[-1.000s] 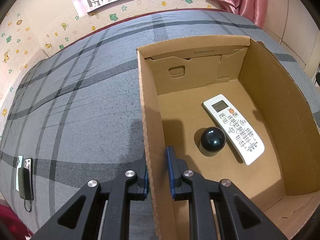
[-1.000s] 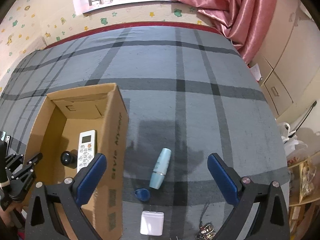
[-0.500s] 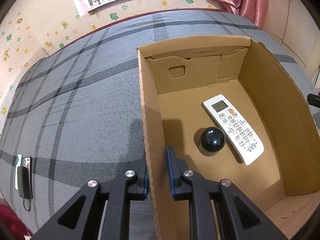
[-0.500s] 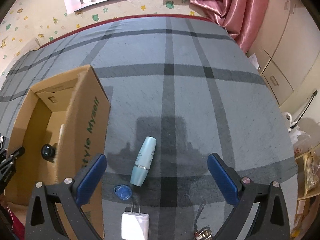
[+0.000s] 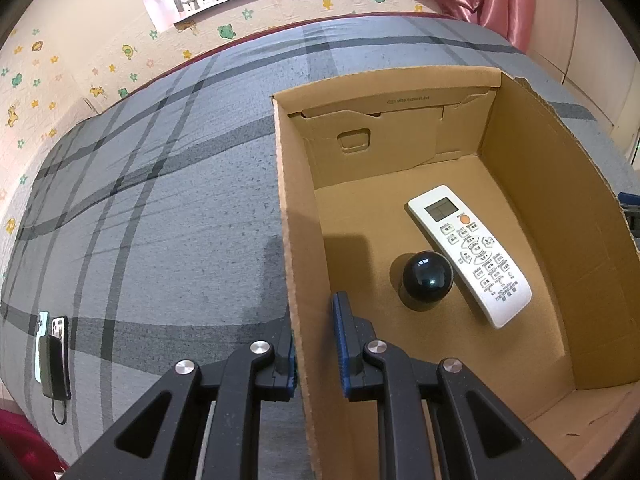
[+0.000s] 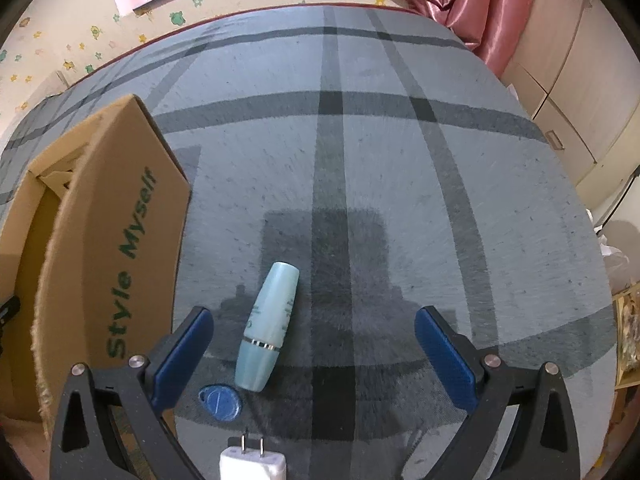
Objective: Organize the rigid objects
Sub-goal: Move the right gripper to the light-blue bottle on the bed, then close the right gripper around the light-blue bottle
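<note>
Cardboard box: left tongs are pinching its near wall. Right tongs (nearer arm) are gaping wide, holding nothing. Pale blue bottle is lying lower centre, inside the left pad, long axis pointing away, slightly right.

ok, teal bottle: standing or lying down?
Lying down. The teal bottle rests on its side on the grey plaid cover, between the open right gripper jaws.

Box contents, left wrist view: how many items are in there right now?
2: a white remote lying along the box's right side, and a dark ball touching its left edge. The near corner behind the left gripper is hidden.
</note>
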Motion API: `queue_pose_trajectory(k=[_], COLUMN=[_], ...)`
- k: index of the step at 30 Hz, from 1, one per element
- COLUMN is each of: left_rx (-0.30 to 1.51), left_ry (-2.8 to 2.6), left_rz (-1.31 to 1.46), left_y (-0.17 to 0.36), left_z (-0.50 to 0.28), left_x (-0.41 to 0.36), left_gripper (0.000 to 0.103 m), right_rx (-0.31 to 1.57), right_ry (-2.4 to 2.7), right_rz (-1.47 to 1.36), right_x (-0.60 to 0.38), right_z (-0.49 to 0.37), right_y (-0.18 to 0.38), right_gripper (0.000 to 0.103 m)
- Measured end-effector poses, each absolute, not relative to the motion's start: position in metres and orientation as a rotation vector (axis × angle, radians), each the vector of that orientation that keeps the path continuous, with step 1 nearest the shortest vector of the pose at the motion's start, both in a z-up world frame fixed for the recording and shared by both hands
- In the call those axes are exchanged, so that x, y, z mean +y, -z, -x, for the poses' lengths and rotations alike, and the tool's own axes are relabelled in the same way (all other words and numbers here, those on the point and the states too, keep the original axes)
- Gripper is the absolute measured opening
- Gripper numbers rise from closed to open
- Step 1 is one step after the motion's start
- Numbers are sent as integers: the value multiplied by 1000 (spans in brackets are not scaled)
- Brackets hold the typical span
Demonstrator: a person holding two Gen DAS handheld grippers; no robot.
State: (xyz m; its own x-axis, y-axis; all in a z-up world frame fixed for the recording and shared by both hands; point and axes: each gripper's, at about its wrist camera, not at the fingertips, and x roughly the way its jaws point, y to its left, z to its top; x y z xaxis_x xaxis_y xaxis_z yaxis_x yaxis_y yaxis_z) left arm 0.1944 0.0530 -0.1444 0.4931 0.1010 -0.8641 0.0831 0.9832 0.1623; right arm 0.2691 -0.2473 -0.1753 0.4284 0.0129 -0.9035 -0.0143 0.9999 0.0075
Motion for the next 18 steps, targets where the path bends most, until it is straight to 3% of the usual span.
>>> queue_pose_trajectory(k=[7, 16, 17, 18], left_rx=[1060, 1067, 1069, 1070], left_ry=[-12, -9, -8, -8], left_rz=[-187, -174, -173, -170], left_y=[146, 147, 148, 148], left_z=[-195, -195, -195, -195], left_x=[53, 56, 56, 56], left_gripper=[16, 16, 16, 16], right_rx=[1152, 1186, 1187, 1189], right_ry=[-6, -13, -17, -29], right_rz=[5, 7, 5, 1], right_x=[-244, -239, -238, -238], right_z=[-279, -280, -280, -279], right_y=[196, 212, 212, 212], right_gripper=[99, 74, 66, 51])
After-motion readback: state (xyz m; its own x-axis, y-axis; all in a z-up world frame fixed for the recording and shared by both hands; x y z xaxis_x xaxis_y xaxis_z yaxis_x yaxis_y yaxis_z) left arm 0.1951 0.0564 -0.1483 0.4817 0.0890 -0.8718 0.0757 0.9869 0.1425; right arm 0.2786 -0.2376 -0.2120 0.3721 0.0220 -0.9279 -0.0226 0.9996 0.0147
